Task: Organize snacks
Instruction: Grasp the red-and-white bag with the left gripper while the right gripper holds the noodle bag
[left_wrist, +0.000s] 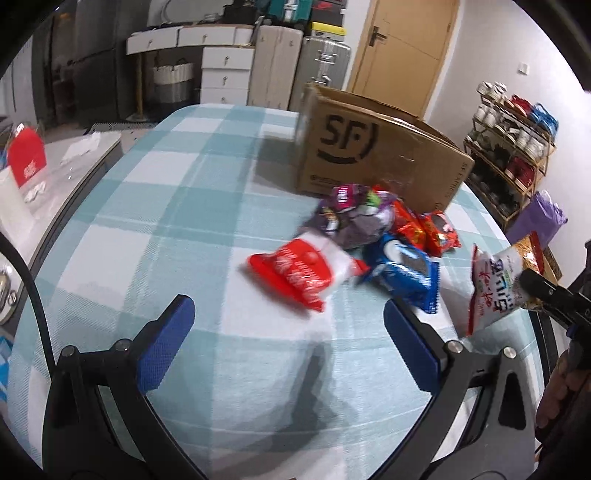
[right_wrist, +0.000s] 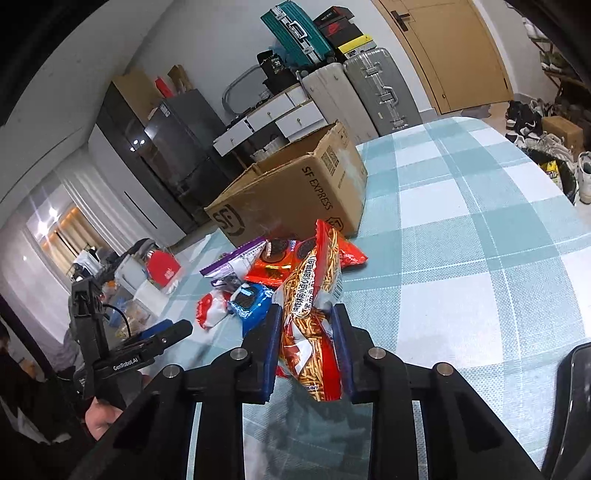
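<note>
The right gripper (right_wrist: 304, 347) is clamped narrow on a red-and-white noodle snack bag (right_wrist: 314, 332), its blue pads (right_wrist: 271, 350) pressing both sides of the crinkled packet, which stands up between them clear of the bench (right_wrist: 480, 258). The left gripper (left_wrist: 288, 328) hangs wide with nothing between its blue pads (left_wrist: 166, 350), over bare checked cloth just near of the pile. The remaining snacks lie heaped in the middle of the bench: a red-and-white packet (left_wrist: 299, 277) nearest the left gripper, a blue cookie pack (left_wrist: 402, 273) touching its right side, a purple bag (left_wrist: 347, 218) behind them, and red cookie packs (left_wrist: 424, 229) at the far right of the heap, close against the cardboard box (left_wrist: 373, 155). The box stands at the far side of the bench, top open, with its printed wall facing the pile. Left of the heap the cloth is open all the way to the bench's left edge, and in the right wrist view a broad stretch of cloth to the right of the box and pile runs free to the far rounded edge. A hand (right_wrist: 103, 417) grips the left tool's handle at the near left.
</note>
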